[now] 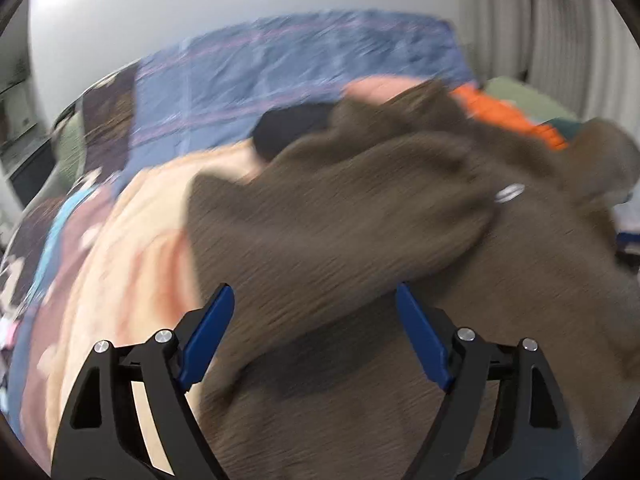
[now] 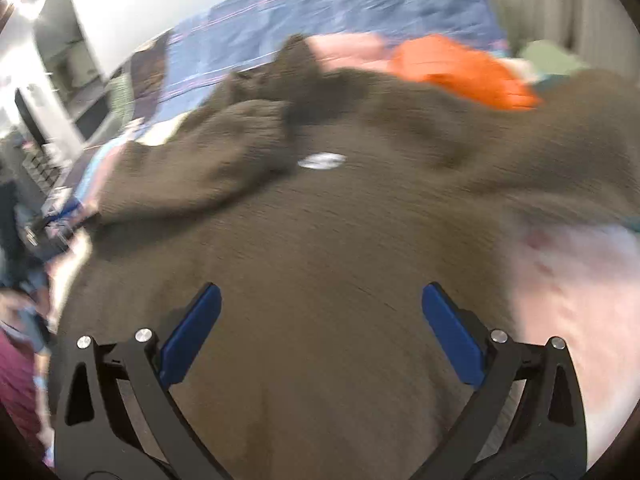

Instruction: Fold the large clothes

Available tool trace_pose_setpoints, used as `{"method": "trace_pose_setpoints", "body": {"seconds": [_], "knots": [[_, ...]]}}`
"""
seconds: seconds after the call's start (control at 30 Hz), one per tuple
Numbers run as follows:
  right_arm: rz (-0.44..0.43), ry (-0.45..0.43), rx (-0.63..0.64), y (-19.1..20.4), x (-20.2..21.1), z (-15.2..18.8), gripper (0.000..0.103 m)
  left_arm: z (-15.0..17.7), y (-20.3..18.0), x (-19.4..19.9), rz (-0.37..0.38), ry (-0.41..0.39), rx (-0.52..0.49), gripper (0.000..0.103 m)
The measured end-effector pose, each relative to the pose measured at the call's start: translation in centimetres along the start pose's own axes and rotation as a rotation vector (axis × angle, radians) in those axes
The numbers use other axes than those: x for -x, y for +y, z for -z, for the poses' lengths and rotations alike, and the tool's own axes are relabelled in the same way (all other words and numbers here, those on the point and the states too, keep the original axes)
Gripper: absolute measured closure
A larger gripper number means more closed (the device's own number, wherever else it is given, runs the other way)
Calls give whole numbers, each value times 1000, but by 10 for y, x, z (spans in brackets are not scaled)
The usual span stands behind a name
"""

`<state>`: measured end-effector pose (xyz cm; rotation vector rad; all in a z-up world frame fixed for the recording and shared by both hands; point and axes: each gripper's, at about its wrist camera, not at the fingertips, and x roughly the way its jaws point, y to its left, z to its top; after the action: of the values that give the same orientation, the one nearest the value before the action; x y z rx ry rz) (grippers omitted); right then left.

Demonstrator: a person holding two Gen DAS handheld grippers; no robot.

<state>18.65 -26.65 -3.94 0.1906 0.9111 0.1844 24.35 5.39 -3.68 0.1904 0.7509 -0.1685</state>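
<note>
Your brown sweater (image 2: 320, 240) runs lengthwise away from you, label (image 2: 322, 161) far, one sleeve (image 2: 208, 160) folded in. Left tongs (image 1: 316, 320), right tongs (image 2: 321, 320): both released.

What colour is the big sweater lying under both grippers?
Brown; the sweater shows best in the right wrist view.

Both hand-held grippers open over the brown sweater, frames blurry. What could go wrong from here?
1. The sleeve lies folded across the brown sweater; the open left hand-held gripper may pinch several layers at once.
2. The orange garment and pink cloth lie against the sweater's edges, so the open right hand-held gripper could snag them too.
3. Both views are motion-blurred, so a grasp placed now may miss the hem.
</note>
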Motion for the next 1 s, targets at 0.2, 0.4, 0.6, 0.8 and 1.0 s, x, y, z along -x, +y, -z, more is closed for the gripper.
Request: {"method": "trace_pose_setpoints", "body": {"seconds": [0.2,0.4,0.6,0.8,1.0], "knots": [[-55,13,61,42,-82,-83,2,32,57,-28,-130,99,73,20],[-23,74,-41,55,-158,-117,60,31,80,-49,-152,125,148,20],[1,-148,54,72,-67,-120,71,40,85,-42,-155,109,134,20],[182,-86,93,37,-42,-102,42,37,84,-14,-35,62,182,20],[253,-59,110,6,-57,-53,29,22,65,26,33,-44,196,32]]}}
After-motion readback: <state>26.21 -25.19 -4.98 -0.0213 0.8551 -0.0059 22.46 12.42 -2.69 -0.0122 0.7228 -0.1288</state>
